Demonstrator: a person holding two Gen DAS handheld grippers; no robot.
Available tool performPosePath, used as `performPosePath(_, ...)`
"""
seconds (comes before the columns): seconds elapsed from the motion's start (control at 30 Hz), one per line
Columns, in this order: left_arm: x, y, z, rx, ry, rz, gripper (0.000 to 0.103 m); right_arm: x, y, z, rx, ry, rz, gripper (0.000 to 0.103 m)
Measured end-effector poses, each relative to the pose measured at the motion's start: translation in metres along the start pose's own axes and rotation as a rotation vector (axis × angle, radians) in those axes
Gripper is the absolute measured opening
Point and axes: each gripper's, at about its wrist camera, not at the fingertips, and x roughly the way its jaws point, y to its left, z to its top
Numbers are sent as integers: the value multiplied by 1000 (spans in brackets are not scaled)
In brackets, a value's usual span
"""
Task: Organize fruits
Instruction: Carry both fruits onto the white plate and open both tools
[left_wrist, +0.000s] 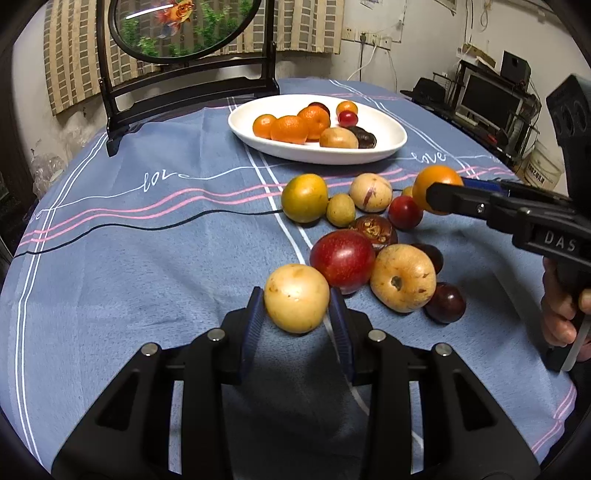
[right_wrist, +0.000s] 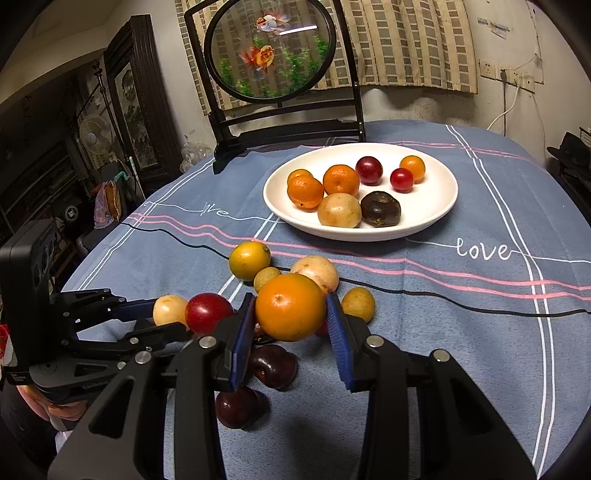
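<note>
My left gripper (left_wrist: 297, 306) is shut on a yellow round fruit (left_wrist: 296, 297), held just above the blue cloth; it also shows in the right wrist view (right_wrist: 170, 309). My right gripper (right_wrist: 291, 314) is shut on an orange (right_wrist: 290, 306), lifted over the loose pile; the orange also shows in the left wrist view (left_wrist: 436, 186). A white oval plate (right_wrist: 436, 206) at the back holds several fruits: mandarins (right_wrist: 341, 180), a yellow fruit (right_wrist: 339, 210), a dark fruit (right_wrist: 380, 208) and small red ones. Loose fruits lie between the grippers and the plate, among them a red apple (left_wrist: 341, 260) and a pale yellow fruit (left_wrist: 402, 277).
A black stand with a round goldfish panel (right_wrist: 267, 48) rises behind the plate. The table is covered by a blue striped cloth (right_wrist: 480, 332). Dark plums (right_wrist: 271, 365) lie under my right gripper. Shelves and a monitor (left_wrist: 487, 99) stand beyond the table's right edge.
</note>
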Motion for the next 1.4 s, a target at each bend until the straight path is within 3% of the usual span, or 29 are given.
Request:
performPosePath(0.27, -17, 3, 17, -50, -48, -75, 37, -7, -6, 3, 21, -26, -5, 39)
performPosePath(0.57, -15, -13, 86, 12, -106, -88, 36, -8, -34, 27, 66, -79, -71, 39)
performPosePath(0.73, 11, -16, 138, -7, -113, -108, 36, 7, -59, 52, 94, -106, -117, 39)
performPosePath(1.0, 93, -10, 206, -39, -53, -40, 37, 65, -101, 87, 176, -73, -154, 39)
performPosePath(1.2, 148, 18, 226, -118, 26, -1, 36, 93, -117, 94, 179, -50, -175, 39)
performPosePath(1.4, 173, 27, 225, -142, 69, 8, 37, 104, -117, 94, 167, -29, -178, 39)
